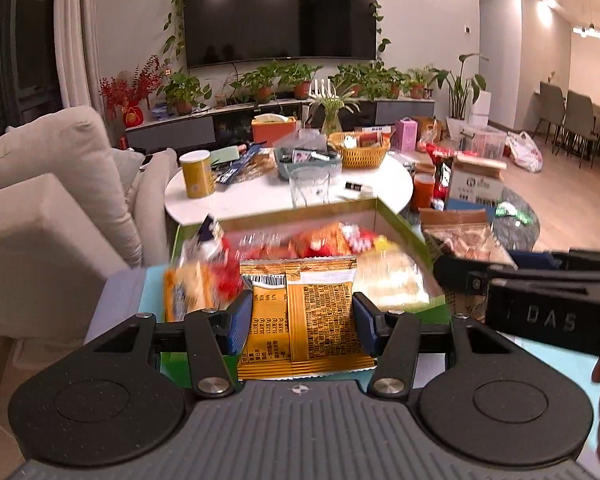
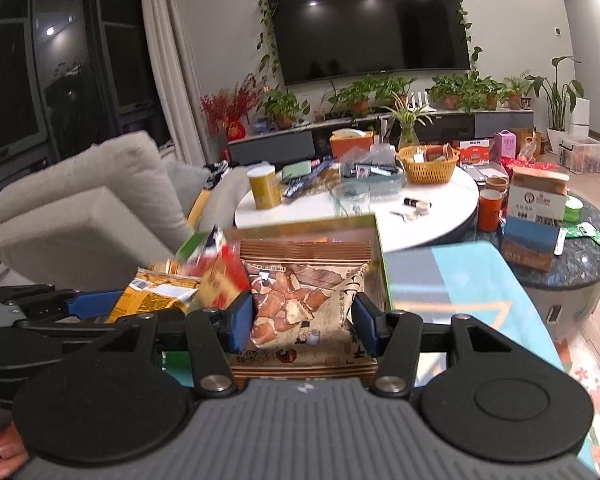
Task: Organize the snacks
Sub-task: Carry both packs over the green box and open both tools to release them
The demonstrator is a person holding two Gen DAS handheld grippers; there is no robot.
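From my seat, the green box (image 1: pixel 396 220) of loose snacks sits at twelve o'clock, just beyond both tools. My left gripper (image 1: pixel 300 320) is clamped on a yellow packet (image 1: pixel 300 312); my right gripper (image 2: pixel 302 320) pinches a brown nut packet (image 2: pixel 300 296). Both look light, puffy and slick, so I judge they could slip; I'd hold them across the middle, not the crimped seams.

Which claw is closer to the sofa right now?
Left. The left claw hangs just right of the sofa; the right claw is beyond it, farther from the sofa.
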